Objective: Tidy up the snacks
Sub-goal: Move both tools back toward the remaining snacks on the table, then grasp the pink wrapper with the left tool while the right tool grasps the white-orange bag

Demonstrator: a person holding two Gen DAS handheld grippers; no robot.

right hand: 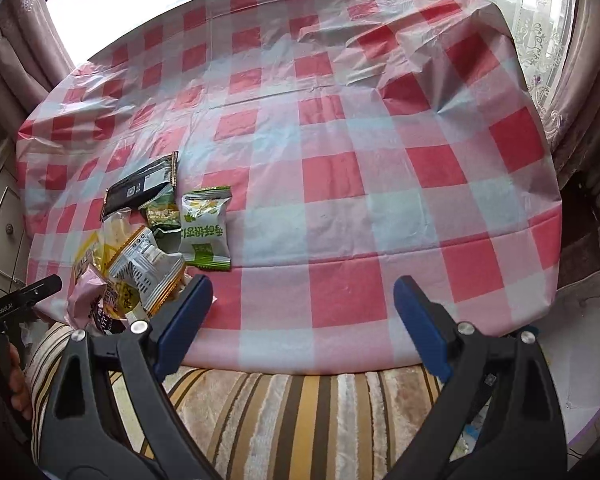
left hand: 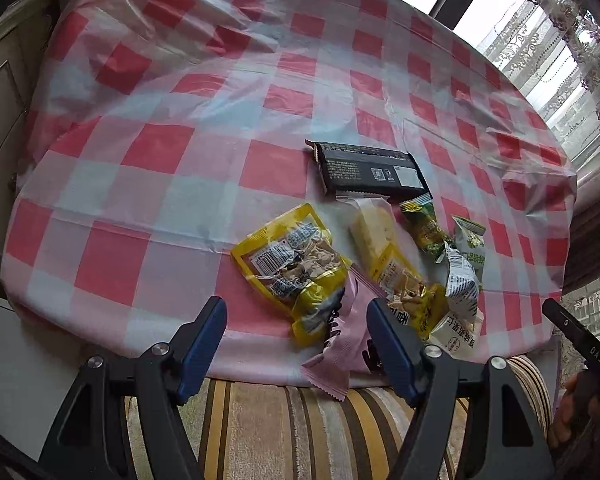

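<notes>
A heap of snack packets lies near the front edge of the checked tablecloth (left hand: 160, 152). It holds a black packet (left hand: 368, 170), a yellow packet (left hand: 292, 264), a pale cake in clear wrap (left hand: 372, 232), green packets (left hand: 424, 228) and a pink wrapper (left hand: 340, 344) that hangs over the edge. My left gripper (left hand: 296, 303) hovers open over the heap's near end, its pads apart from the packets. In the right wrist view the heap sits at the left, with a green packet (right hand: 206, 228) nearest. My right gripper (right hand: 303, 280) stands open over bare cloth to the heap's right.
A striped cushion (right hand: 300, 412) lies just below the table's front edge. A cream cabinet (left hand: 0, 92) stands at the left. Lace curtains (left hand: 560, 40) and a window are behind the table. The cloth (right hand: 340, 140) is wrinkled at the far side.
</notes>
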